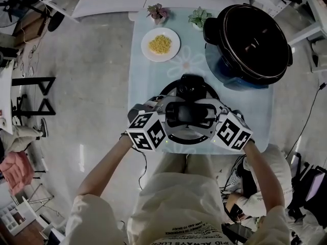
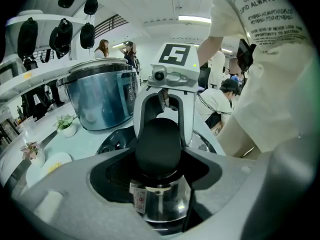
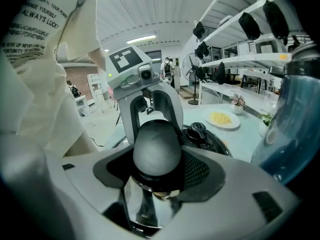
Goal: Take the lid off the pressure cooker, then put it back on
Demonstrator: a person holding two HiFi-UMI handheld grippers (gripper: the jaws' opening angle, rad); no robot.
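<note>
The lid (image 1: 190, 86) is off the pot (image 1: 250, 40). It sits left of the pot on the person's side, at the near edge of the desk (image 1: 148, 80).

Left claw (image 2: 159, 154): closed on the black knob (image 2: 158, 146) of the lid, with both jaw tips against the knob's sides.

Right claw (image 3: 156, 156): closed on the same knob from the opposite side. Each claw shows in the other's view as an arch straddling the knob.

Limits of view:
- From the head view the two claws and their marker cubes cover the lid's centre. Only its rim and the black valve on the side toward the pot show.
- No view shows whether the lid rests on the desk or is held just clear of it.
- A steel stem (image 2: 160, 204) under the knob carries a sticker (image 2: 139, 201). Its print is unreadable.
- The pot's inside is dark and its contents cannot be read. The right gripper view cuts the pot off at the frame edge.

A plate (image 1: 160, 44) of yellow food lies left of the pot. One plant (image 1: 199, 17) stands just beside the pot's left rim, and a second plant (image 1: 157, 13) stands further left.
</note>
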